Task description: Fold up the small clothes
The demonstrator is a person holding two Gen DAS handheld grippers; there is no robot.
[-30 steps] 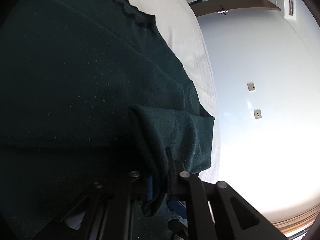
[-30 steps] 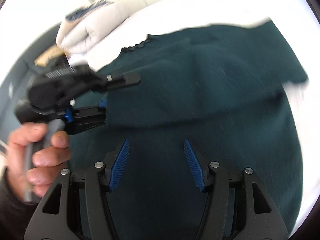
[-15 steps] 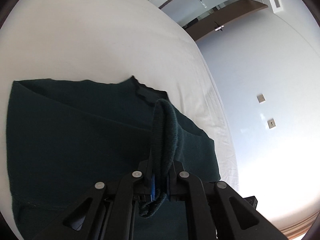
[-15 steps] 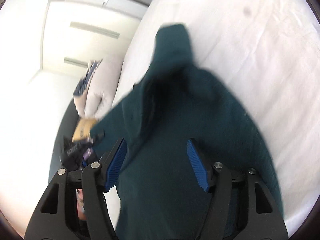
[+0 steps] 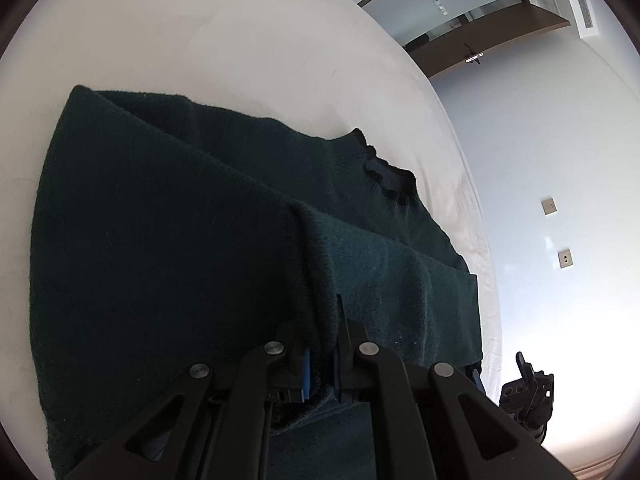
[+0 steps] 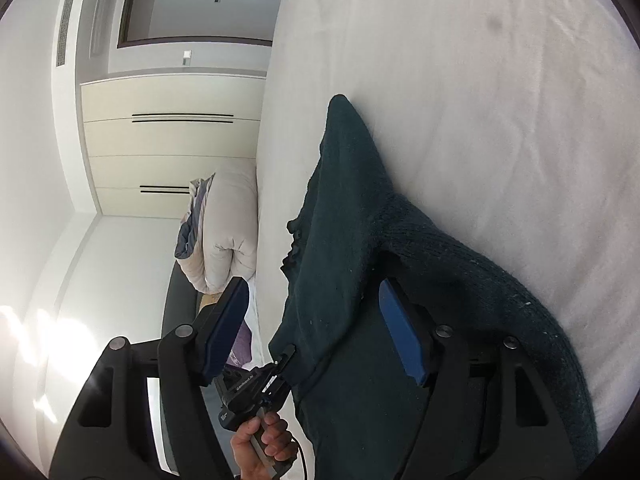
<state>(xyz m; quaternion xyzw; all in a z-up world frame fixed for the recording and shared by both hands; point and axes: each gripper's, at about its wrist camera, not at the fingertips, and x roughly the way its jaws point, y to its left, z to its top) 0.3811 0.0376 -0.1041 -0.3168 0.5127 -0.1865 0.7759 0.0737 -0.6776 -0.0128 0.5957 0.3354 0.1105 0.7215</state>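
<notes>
A dark green knit sweater [image 5: 168, 248] lies on the white bed [image 5: 200, 40]. My left gripper [image 5: 320, 344] is shut on a thick fold of the sweater, which it holds just above the body of the garment. The scalloped collar [image 5: 384, 176] lies beyond it. In the right wrist view my right gripper [image 6: 312, 320] hangs over the sweater [image 6: 344, 208] with its jaws opening. Cloth lies between and under its blue pads [image 6: 400, 336], but they do not press on it. A hand [image 6: 264, 448] holds the left gripper [image 6: 290, 354], which pinches the sweater's edge.
A rolled white duvet [image 6: 228, 232] lies at the bed's far end, in front of a cream wardrobe [image 6: 172, 144]. White sheet [image 6: 480, 120] stretches out beside the sweater. A wall with two sockets [image 5: 548, 206] and a doorway [image 5: 460, 8] lies past the bed's edge.
The left gripper has carried its fold across the sweater and the fold now lies lower. The right gripper has rolled, its jaws have spread wider, and its view now runs along the bed.
</notes>
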